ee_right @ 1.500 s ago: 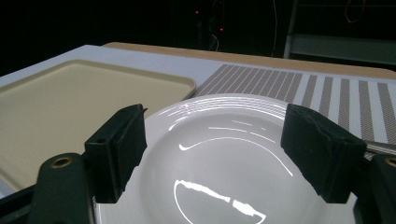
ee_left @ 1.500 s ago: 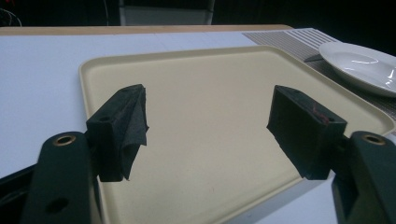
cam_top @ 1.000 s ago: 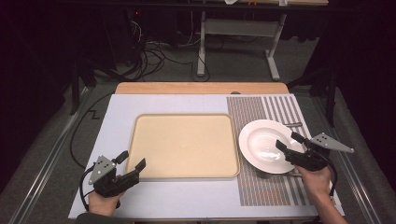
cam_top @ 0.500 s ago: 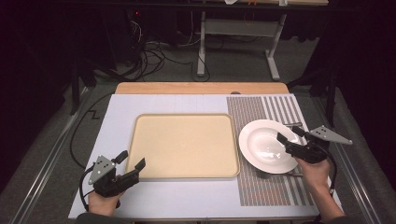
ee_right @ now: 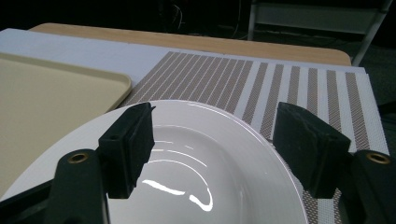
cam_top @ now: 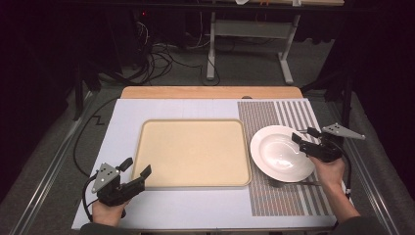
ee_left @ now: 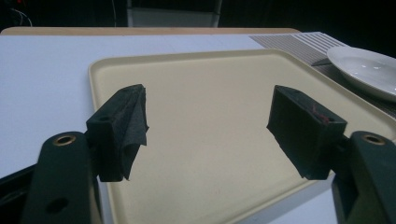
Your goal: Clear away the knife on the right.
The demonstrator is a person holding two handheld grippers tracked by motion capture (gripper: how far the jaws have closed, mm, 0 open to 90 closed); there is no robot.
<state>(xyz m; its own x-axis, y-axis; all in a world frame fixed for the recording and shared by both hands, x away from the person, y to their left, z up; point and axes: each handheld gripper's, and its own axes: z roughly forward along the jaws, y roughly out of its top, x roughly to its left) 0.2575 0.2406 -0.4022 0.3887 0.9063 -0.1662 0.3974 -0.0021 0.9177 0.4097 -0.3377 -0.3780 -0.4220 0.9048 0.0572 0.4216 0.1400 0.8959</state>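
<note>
High view: round white ceramic plate (cam_top: 282, 152) lies on the brown-and-white striped woven placemat (cam_top: 293, 117) at the right of the counter (cam_top: 122, 122), just right of the rectangular cream plastic tray (cam_top: 193, 152). A thin grey utensil (cam_top: 298, 182), possibly a fork, lies on the placemat at the plate's near edge; too small to identify.

Right tongs (cam_top: 303, 136), in the person's right hand (cam_top: 329, 169), sit over the plate's right rim, pointing left. Right gripper view: right tongs (ee_right: 224, 144) stand wide, jaws have just been closing slightly, with the plate's bowl (ee_right: 196, 172) seen between and beyond them. Pads do not press on the plate; whether they are level with the rim or above it cannot be told.

Left tongs (cam_top: 135, 167), in the left hand (cam_top: 108, 211), rest at the near left corner of the tray. Left gripper view: left tongs (ee_left: 208, 126) wide, nothing between them, tray surface (ee_left: 210, 93) beyond.
</note>
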